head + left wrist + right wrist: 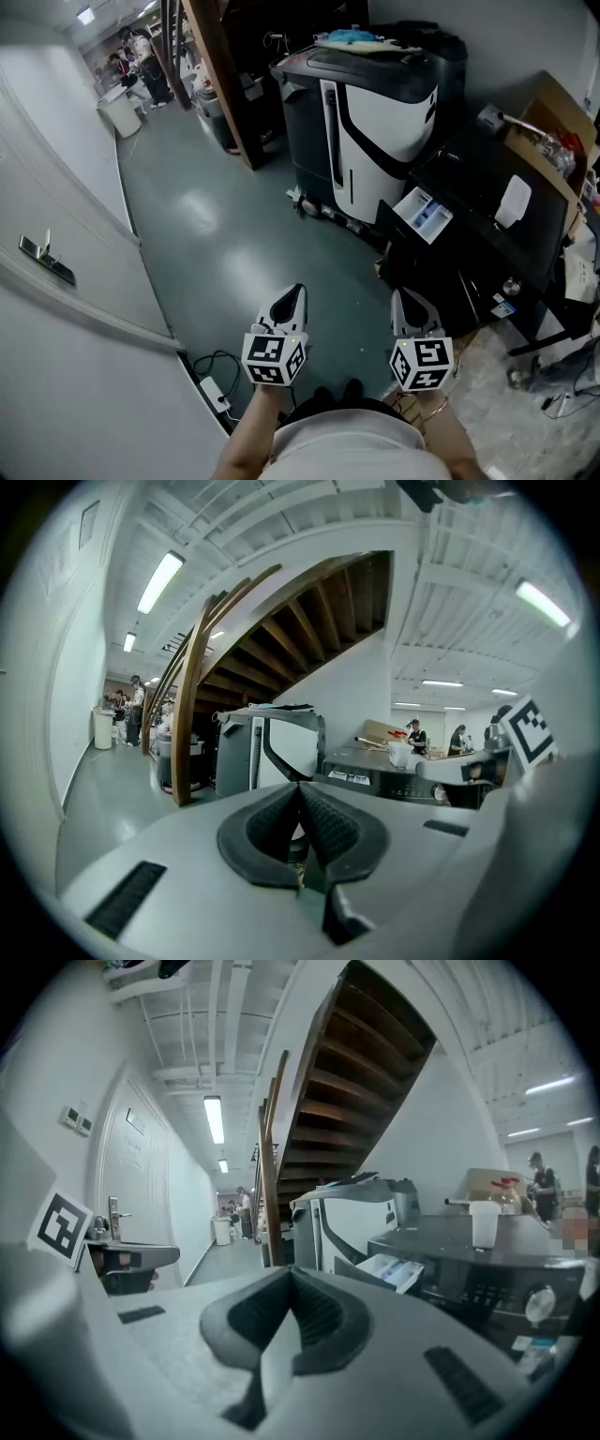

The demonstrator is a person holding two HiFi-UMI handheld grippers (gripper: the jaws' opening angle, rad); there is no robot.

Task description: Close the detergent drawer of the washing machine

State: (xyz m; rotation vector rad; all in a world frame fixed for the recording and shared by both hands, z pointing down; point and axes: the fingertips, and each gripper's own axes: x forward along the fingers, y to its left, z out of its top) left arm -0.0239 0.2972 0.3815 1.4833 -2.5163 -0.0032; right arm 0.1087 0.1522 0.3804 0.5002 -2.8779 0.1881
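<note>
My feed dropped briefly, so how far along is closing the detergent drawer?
Nothing is done yet: the detergent drawer juts open from the black washing machine. Nothing is in hand: the left gripper and right gripper are shut, empty and apart from the machine. Left to do: reach the drawer front and push it flush.

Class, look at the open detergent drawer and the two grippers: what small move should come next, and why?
Probably bring the right gripper forward toward the detergent drawer. The drawer juts open from the washing machine on that gripper's side, and the gripper hangs well short of it, jaws shut and empty, so its closed tip could then push the front in.
</note>
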